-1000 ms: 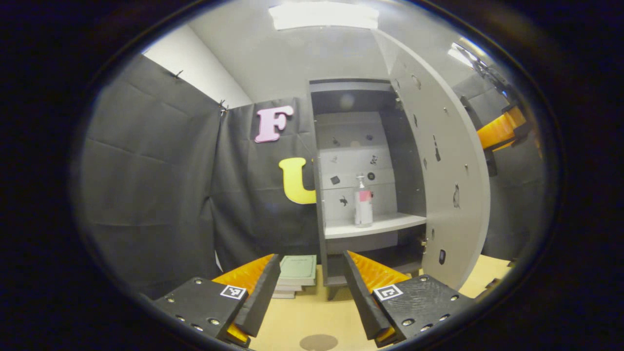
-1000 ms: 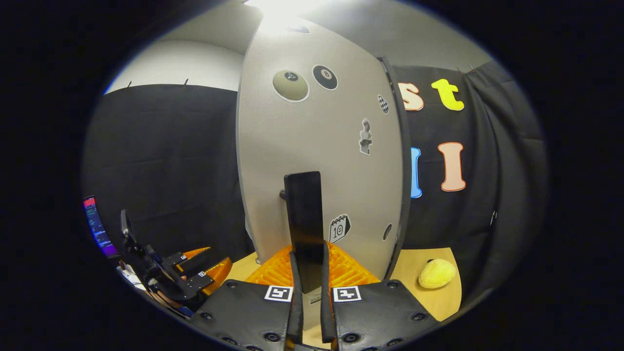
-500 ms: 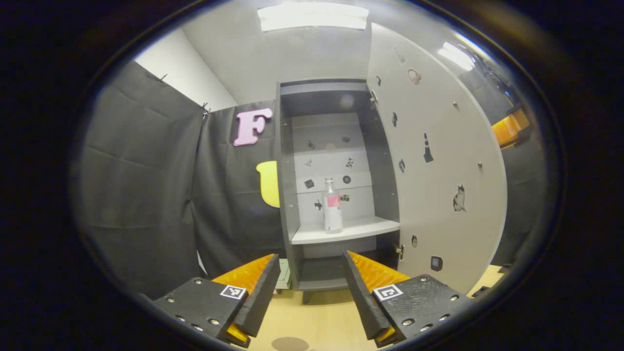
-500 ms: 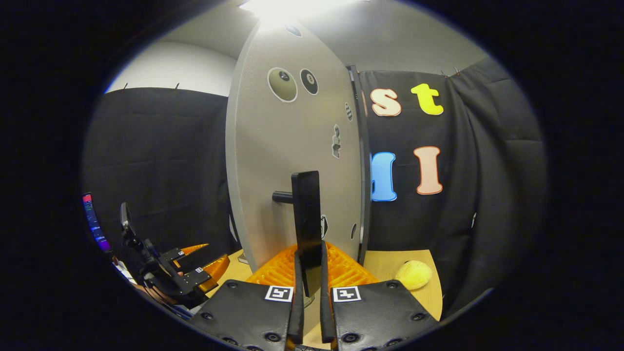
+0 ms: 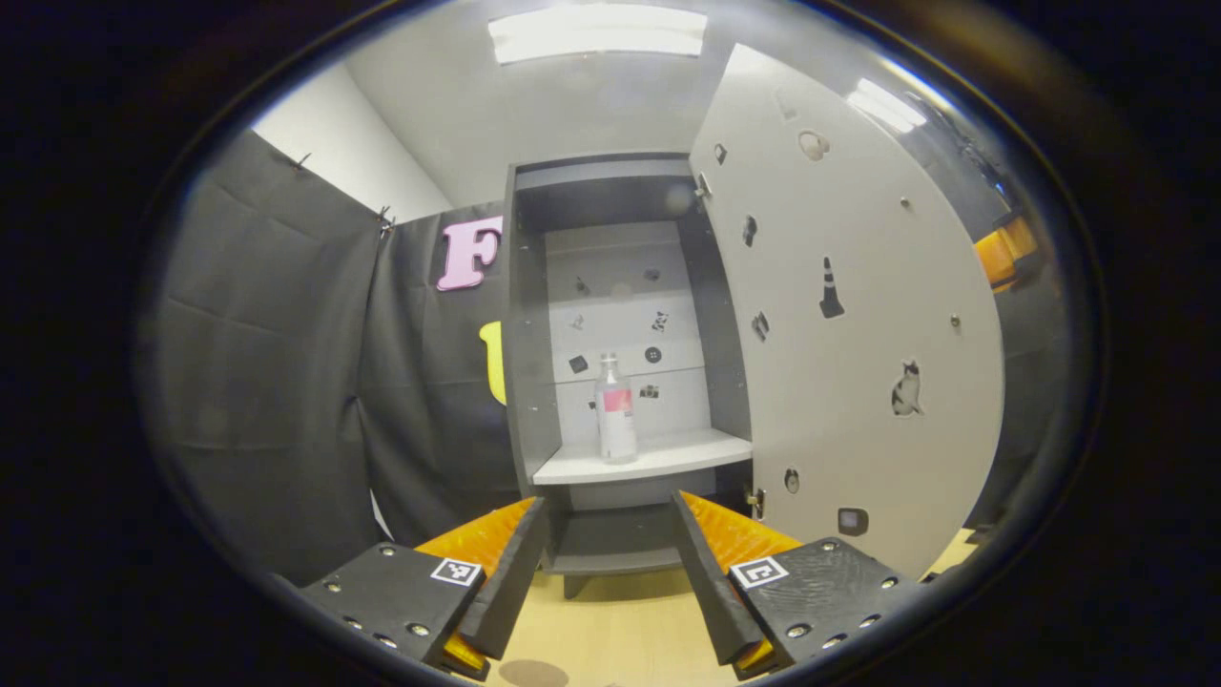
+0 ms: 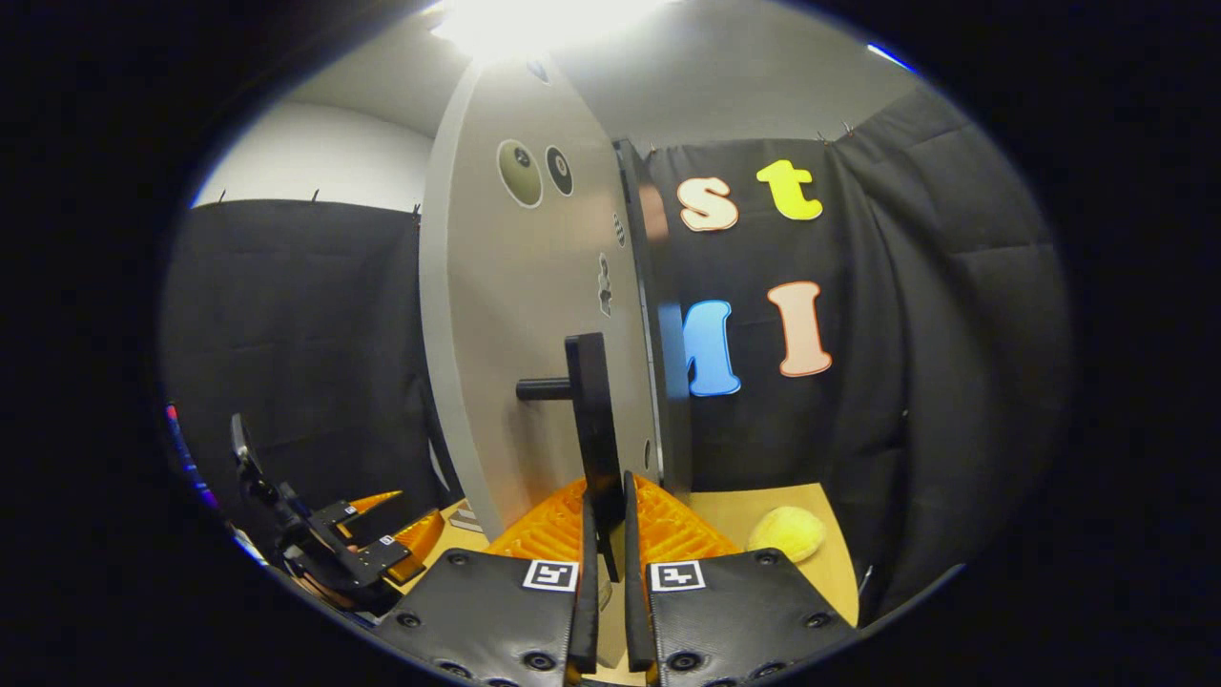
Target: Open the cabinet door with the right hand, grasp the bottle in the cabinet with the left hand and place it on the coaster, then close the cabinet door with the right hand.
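Between the fingers of my right gripper sits the dark upright bar of the door handle, pinched from both sides at its lower end; a short stub ties that bar to the grey cabinet door. Out past it the door stands nearly edge-on to me, swung wide. A yellow lumpy object lies on the table near the black cloth. Down to the left in this view I see my other gripper, held low near the table edge.

My left gripper is spread wide with nothing in it, aimed at the open cabinet. The bottle, clear with a pink label, stands upright on the pale shelf, well apart from my fingers and roughly centred between them. The door's inner face hangs to the right, clear of the opening. A dark round patch at the bottom edge of the table, just in front of the gripper, may be the coaster, though I can't be sure.

By my reckoning the opening step is about done. Left to do: reach in, grip the bottle, carry it to the coaster, then shut the door.
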